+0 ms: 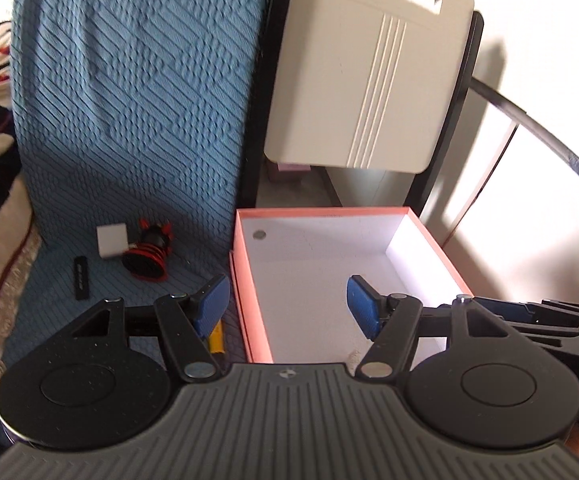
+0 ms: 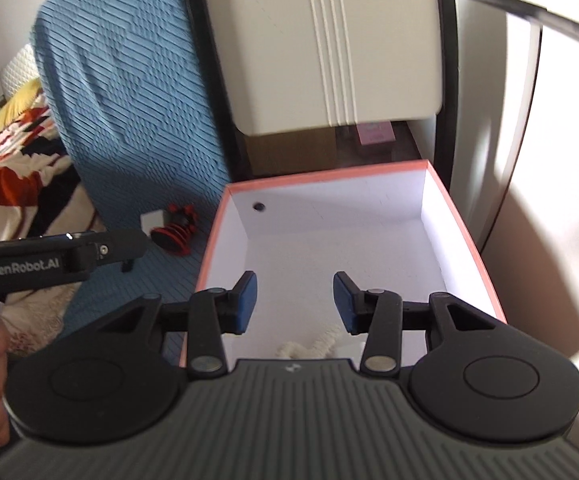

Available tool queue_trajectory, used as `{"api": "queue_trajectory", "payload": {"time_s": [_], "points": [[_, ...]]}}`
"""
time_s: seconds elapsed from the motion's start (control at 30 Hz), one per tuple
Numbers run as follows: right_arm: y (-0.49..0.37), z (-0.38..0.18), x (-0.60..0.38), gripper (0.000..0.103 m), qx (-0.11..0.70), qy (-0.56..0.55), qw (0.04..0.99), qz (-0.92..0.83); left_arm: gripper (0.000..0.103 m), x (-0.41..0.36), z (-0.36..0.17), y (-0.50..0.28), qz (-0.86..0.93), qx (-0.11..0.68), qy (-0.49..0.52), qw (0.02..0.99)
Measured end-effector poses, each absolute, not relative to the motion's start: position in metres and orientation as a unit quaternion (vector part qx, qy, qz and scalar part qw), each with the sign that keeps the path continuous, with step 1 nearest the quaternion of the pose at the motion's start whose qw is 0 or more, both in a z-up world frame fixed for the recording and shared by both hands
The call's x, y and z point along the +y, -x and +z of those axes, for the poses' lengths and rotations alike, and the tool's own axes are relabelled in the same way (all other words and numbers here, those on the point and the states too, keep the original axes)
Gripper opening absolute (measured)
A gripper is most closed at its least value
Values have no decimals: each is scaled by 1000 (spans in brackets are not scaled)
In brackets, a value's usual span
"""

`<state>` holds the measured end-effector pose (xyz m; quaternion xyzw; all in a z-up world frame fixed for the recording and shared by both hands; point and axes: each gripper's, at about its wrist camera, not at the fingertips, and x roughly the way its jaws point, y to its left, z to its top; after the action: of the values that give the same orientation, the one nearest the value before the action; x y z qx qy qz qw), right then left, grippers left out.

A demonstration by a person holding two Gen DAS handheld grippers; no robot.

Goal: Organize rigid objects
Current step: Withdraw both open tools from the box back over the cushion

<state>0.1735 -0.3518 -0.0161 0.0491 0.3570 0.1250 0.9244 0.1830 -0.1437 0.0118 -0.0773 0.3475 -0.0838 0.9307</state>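
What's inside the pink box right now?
The pink box shows a bare white floor, a round hole in its far wall, and something cream and fuzzy at the near edge. The right claw hides the nearest strip.

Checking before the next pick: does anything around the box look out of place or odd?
Nothing damaged or spilled. Several items lie loose on the blue cover beside the pink box: red-and-black gadget, white cube, black stick.

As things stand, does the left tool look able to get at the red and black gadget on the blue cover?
Probably yes: the left tool is open and empty, and the red and black gadget lies uncovered left of the pink box.
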Motion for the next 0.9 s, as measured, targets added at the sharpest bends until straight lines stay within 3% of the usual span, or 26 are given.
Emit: {"api": "queue_trajectory", "payload": {"time_s": [0.53, 0.9], "points": [[-120, 19, -279, 46, 342, -15, 930, 133, 70, -72, 41, -112, -77, 319, 70, 942], [-72, 7, -234, 46, 349, -1, 925, 146, 70, -31, 27, -58, -52, 318, 65, 944]]}}
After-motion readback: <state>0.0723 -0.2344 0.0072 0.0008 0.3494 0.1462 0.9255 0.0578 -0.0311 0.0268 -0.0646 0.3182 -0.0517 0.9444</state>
